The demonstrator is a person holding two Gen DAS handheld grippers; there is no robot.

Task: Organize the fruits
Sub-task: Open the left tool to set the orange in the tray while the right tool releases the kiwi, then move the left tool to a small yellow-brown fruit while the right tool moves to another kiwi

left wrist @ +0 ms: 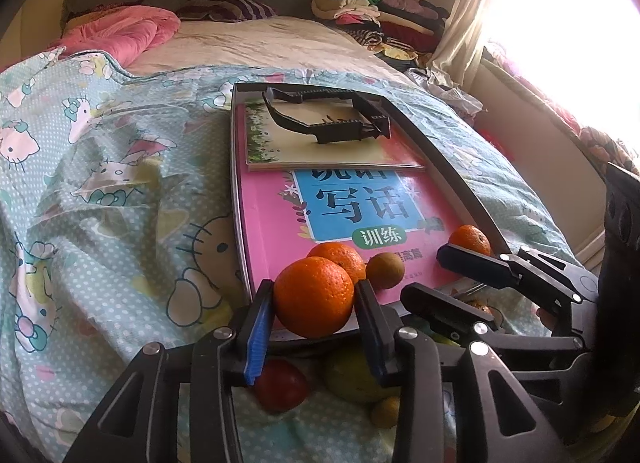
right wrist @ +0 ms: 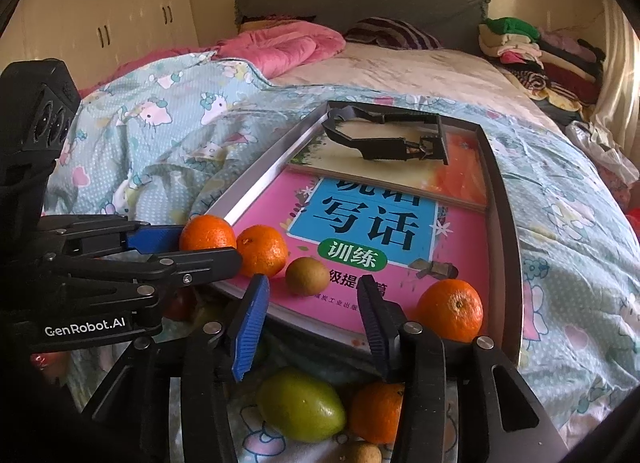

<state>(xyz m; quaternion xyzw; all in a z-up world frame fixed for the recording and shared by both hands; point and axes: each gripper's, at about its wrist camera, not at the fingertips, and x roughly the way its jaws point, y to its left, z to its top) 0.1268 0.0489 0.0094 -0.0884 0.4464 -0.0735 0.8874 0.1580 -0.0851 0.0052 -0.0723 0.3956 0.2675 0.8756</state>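
Note:
My left gripper [left wrist: 314,327] is shut on an orange [left wrist: 314,297], held over the near corner of a grey tray [left wrist: 452,167]. The right wrist view shows that same orange [right wrist: 206,233] at its left. On the pink book [left wrist: 280,223] in the tray lie an orange [left wrist: 340,257], a small brown fruit [left wrist: 385,271] and another orange [left wrist: 470,239]. My right gripper [right wrist: 312,327] stands open with nothing between its fingers, just short of the brown fruit [right wrist: 307,276]. An orange [right wrist: 450,309] sits to the right of it.
Loose on the patterned bedspread [left wrist: 120,223] below the grippers lie a green fruit [right wrist: 300,403], an orange [right wrist: 376,411], a small brown fruit [right wrist: 362,453] and a red fruit [left wrist: 282,385]. A black plastic frame [left wrist: 332,115] rests on a smaller book at the tray's far end.

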